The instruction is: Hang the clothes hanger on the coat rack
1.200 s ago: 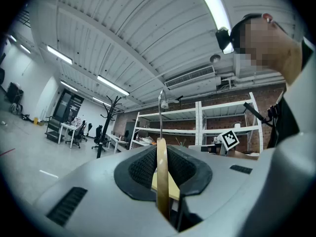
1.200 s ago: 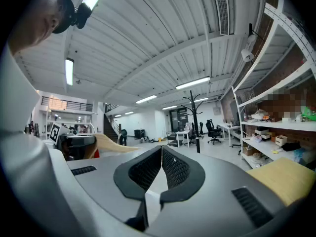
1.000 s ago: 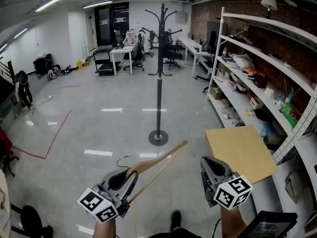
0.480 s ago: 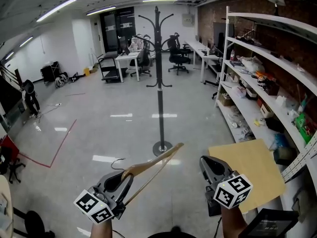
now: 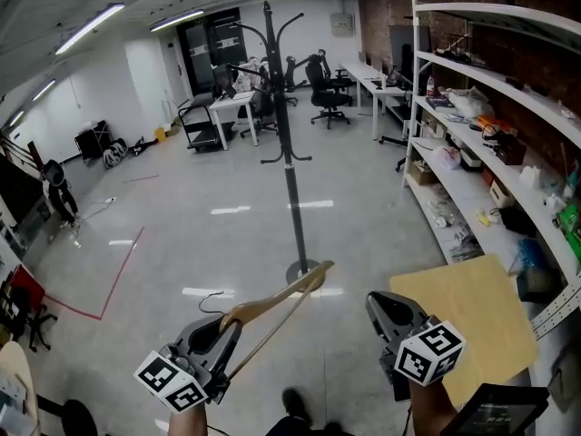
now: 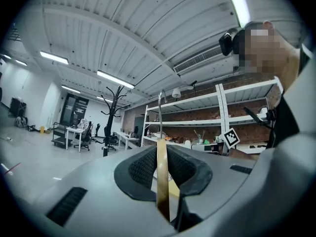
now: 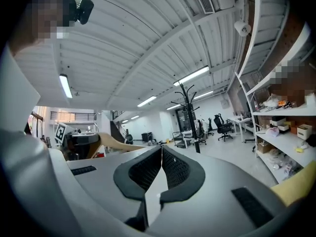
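A wooden clothes hanger [image 5: 272,302] with a thin metal hook [image 5: 211,295] juts forward and to the right from my left gripper [image 5: 231,327], which is shut on one end of it. In the left gripper view the hanger [image 6: 162,179] stands edge-on between the pads. The black coat rack [image 5: 284,134] stands on the grey floor straight ahead, its round base [image 5: 303,272] just beyond the hanger's far tip. It also shows as the coat rack [image 6: 112,113] and the coat rack [image 7: 191,113]. My right gripper [image 5: 386,309] is shut with nothing in it, to the right of the hanger.
Long white shelves [image 5: 481,89] loaded with small items run along the brick wall on the right. A tan board [image 5: 472,321] lies low at the right, near my right gripper. Desks and office chairs [image 5: 263,94] stand far behind the rack. Red tape [image 5: 109,280] marks the floor at left.
The view has advanced toward the coat rack, which now stands larger and nearer. Both grippers keep the same pose, the hanger still held in the left.
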